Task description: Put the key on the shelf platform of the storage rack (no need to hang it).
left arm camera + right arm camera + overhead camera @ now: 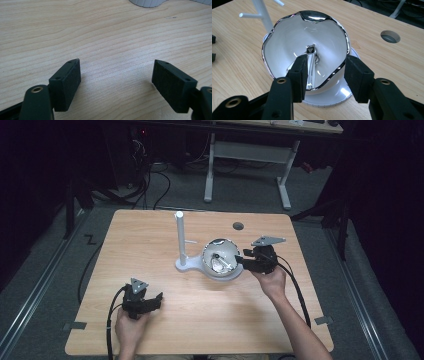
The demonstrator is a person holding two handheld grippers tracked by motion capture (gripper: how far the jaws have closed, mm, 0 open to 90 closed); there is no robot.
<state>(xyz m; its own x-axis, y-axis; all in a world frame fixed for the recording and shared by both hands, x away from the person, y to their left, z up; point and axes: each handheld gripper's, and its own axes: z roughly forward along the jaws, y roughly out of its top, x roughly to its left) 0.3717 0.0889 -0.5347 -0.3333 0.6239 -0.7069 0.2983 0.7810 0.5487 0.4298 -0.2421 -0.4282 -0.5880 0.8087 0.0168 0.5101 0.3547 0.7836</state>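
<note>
Straddling bowl (307, 47) rim w/ right claw (325, 72), jaws apart, no grip; watch (311, 53) inside; left claw (116, 80) open, idle on table (100, 32).

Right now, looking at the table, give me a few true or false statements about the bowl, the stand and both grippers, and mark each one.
1. The left gripper is open over bare wood. True.
2. The white bowl lies upside down. False: its opening faces up and a shiny metal piece lies inside.
3. The right gripper is open, one jaw inside the bowl's rim and one outside. True.
4. The white post lies flat on the table. False: it stands upright beside the bowl.
5. The left gripper grips the bowl. False: it sits apart, near the table's front edge.
</note>
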